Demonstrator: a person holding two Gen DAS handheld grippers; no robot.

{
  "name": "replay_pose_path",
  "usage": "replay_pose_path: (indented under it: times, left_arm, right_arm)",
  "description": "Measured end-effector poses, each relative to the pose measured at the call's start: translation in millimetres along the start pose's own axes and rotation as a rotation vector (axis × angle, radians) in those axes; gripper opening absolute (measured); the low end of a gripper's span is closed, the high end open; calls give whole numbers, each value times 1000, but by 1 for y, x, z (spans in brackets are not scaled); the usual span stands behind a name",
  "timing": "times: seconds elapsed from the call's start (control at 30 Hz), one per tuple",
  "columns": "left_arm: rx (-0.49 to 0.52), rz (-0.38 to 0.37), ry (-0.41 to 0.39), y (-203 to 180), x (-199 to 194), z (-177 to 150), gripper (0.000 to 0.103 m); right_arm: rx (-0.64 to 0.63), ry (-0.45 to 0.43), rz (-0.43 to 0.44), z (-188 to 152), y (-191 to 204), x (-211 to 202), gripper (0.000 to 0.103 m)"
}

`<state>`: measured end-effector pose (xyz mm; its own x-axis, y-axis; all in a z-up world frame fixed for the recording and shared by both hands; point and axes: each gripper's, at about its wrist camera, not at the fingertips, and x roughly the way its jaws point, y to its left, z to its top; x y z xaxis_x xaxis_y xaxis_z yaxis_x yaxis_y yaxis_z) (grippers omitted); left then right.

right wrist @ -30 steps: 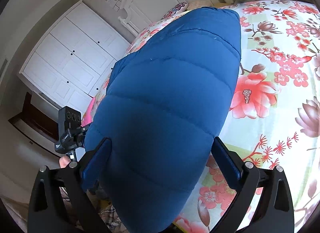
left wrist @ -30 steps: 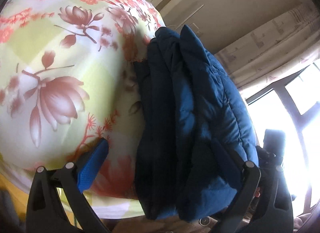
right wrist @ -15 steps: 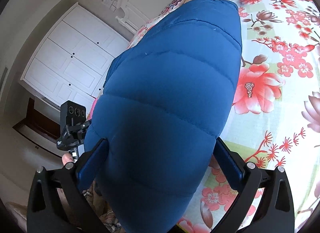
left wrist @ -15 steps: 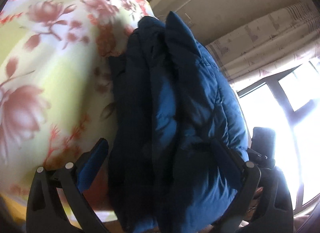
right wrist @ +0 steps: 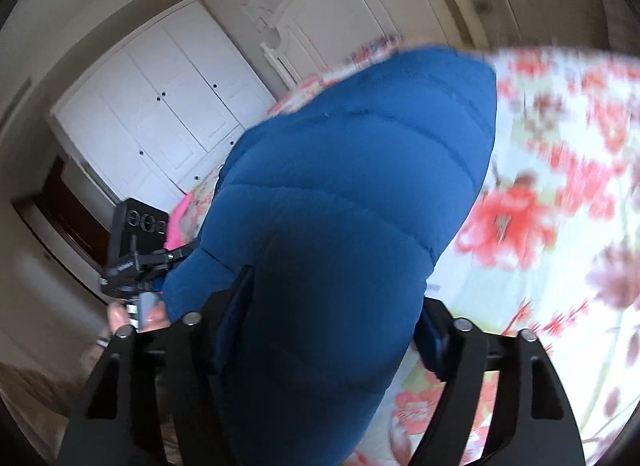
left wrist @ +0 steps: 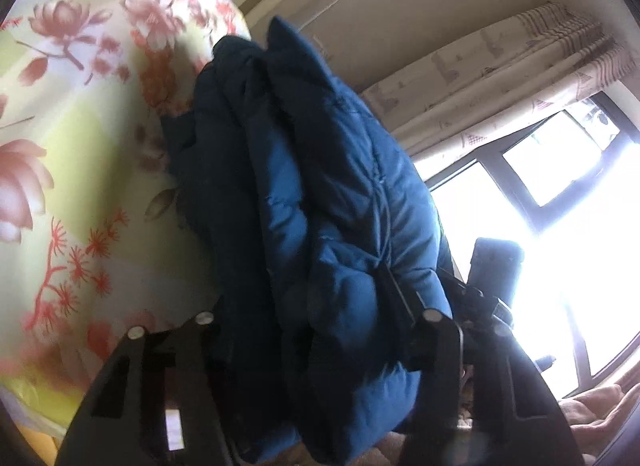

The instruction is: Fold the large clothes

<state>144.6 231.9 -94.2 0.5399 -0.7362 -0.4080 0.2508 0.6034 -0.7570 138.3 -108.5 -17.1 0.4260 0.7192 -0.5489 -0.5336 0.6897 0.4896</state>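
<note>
Jacket point(left wrist: 320, 225): blue, puffy, quilted, folded thick.
Left tongs point(left wrist: 312, 330): clamped on jacket.
Right tongs point(right wrist: 332, 330): clamped on jacket.
Bed sheet point(left wrist: 72, 169): floral cotton.

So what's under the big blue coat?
Under the blue coat is the flowery bedsheet, showing all around it. The sheet directly beneath is covered, so anything lying there can't be seen. Both grippers, left and right, squeeze the coat.

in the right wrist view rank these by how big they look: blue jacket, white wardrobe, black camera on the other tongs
1. jacket, though it is closest to the lens, which inflates it
2. wardrobe, farther off
3. camera, clearly smallest
</note>
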Motion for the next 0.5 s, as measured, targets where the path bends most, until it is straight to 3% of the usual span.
replay_pose_path:
  times: [0.13,0.3,0.5]
  left_arm:
    - [80,7,-61,-36,9,2,48]
    - [191,-12,-65,-81,46,34,48]
    - [212,-67,0,-99,152,95,48]
  right_arm:
    - [-82,-106,-55,11,8,-24,66]
    - [-97,-210,-133,41,-26,-62,66]
    - [-48,-298,-262,76,-93,-93,66]
